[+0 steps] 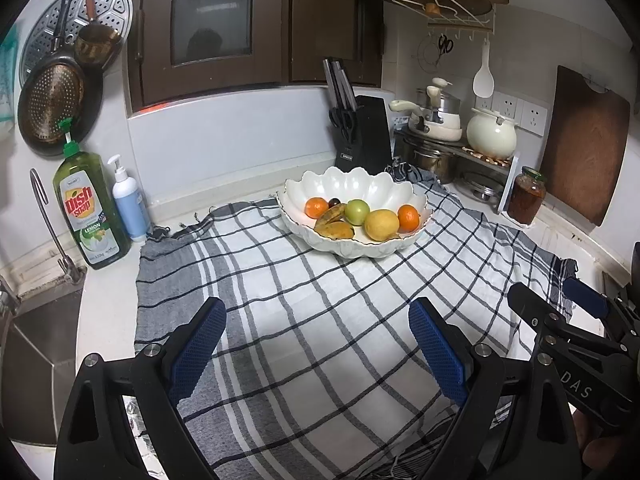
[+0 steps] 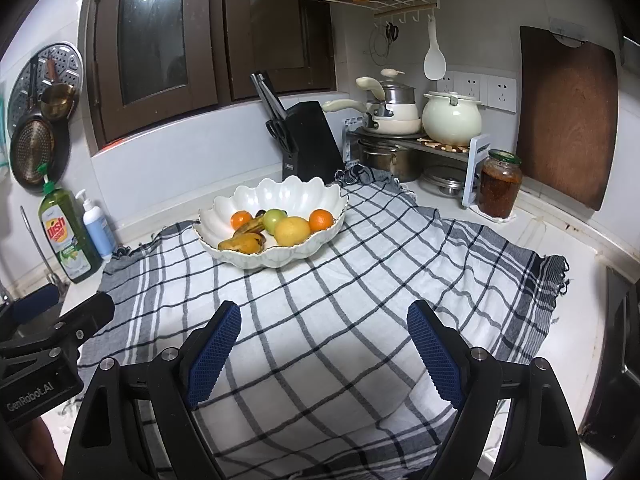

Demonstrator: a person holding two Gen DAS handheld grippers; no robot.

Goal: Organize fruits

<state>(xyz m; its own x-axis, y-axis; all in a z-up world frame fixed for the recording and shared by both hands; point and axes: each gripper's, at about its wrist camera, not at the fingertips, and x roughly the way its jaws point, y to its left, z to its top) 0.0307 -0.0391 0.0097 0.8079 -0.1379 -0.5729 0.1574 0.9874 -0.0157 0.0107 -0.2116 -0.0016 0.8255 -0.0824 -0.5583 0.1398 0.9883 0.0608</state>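
Observation:
A white scalloped bowl [image 1: 360, 188] [image 2: 280, 196] stands on the far part of a checked cloth [image 1: 300, 320] [image 2: 320, 300]. In it lie two oranges [image 1: 409, 217] [image 2: 321, 219], a yellow fruit [image 1: 382, 224] [image 2: 292, 231], a green fruit [image 1: 357, 211] [image 2: 275, 218], two spotted bananas [image 1: 335, 230] [image 2: 242, 243] and a small dark fruit [image 1: 334, 202]. My left gripper [image 1: 316, 316] hangs open over the near cloth, nothing between its blue pads. My right gripper [image 2: 324, 318] is open too, well short of the bowl. Each gripper shows at the edge of the other's view.
A green dish soap bottle [image 1: 90, 208] and a white pump bottle [image 1: 130, 200] stand left by the sink [image 1: 36, 344]. Behind the bowl stand a black knife block [image 1: 360, 132], stacked pots on a rack [image 1: 452, 120] and a jar [image 1: 527, 196]. A cutting board [image 1: 584, 144] leans at the right.

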